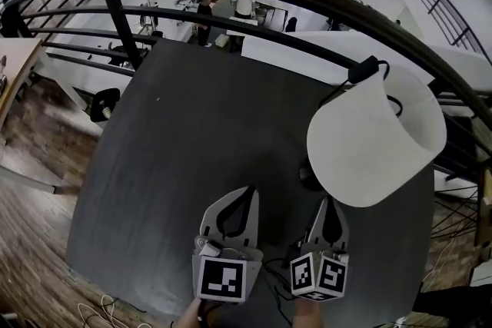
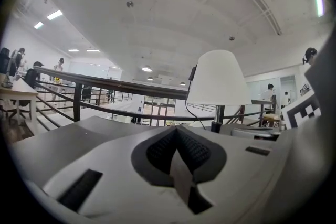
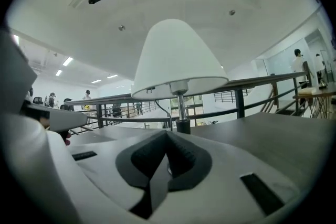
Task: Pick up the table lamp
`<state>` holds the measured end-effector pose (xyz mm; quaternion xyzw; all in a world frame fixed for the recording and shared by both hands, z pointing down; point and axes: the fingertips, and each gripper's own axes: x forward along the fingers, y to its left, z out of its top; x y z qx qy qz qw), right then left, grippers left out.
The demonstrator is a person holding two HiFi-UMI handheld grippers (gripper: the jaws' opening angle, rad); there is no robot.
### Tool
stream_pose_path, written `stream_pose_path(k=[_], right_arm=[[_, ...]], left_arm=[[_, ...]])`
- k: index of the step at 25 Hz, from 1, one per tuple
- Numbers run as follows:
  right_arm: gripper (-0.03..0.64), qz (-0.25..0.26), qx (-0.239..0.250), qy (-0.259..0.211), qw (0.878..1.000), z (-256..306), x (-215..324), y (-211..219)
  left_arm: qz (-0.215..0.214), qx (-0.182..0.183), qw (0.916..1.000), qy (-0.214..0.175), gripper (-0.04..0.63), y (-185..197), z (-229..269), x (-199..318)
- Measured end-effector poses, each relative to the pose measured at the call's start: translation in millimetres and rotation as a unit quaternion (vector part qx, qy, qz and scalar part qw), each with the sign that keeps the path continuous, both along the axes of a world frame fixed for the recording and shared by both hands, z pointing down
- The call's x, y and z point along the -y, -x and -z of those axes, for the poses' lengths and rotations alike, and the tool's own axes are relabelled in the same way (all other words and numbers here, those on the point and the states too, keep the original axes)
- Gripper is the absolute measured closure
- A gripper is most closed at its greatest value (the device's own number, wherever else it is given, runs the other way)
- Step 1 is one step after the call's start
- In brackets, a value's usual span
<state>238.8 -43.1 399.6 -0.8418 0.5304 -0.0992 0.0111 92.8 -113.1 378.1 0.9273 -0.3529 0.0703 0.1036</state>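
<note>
White cone-shaded table lamp [image 1: 377, 142], 1 o'clock: likely top-heavy, shade crushable; take thin metal stem [image 3: 181, 106]. Left gripper [image 1: 244, 194], right gripper [image 1: 330, 205] clenched, empty.

the left gripper [image 2: 177, 132] has its jaws closed together, with nothing between them. past the fingertips and a little to their right stands the table lamp [image 2: 219, 80], upright on the dark table [image 2: 73, 136], with a white shade above a dark stem. behind it runs a black railing [image 2: 105, 81]. a thin cable [image 2: 191, 102] seems to hang from the shade, left of the stem.
</note>
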Motion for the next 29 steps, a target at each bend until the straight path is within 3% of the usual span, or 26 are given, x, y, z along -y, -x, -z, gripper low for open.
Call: stream_pose_path(k=[13,29], right_arm=[[0.607,-0.013,-0.007,0.000,1.000,48.5,-32.5,18.9],[0.607,-0.025,-0.008,0.002,1.000,70.0,-49.7,41.1]], left_arm=[[-0.032,-0.003,0.9993,-0.018,0.552,-2.5,37.4,-21.4],[-0.057,-0.007,0.9980,-0.028,0.552,4.4,61.2,-33.1]])
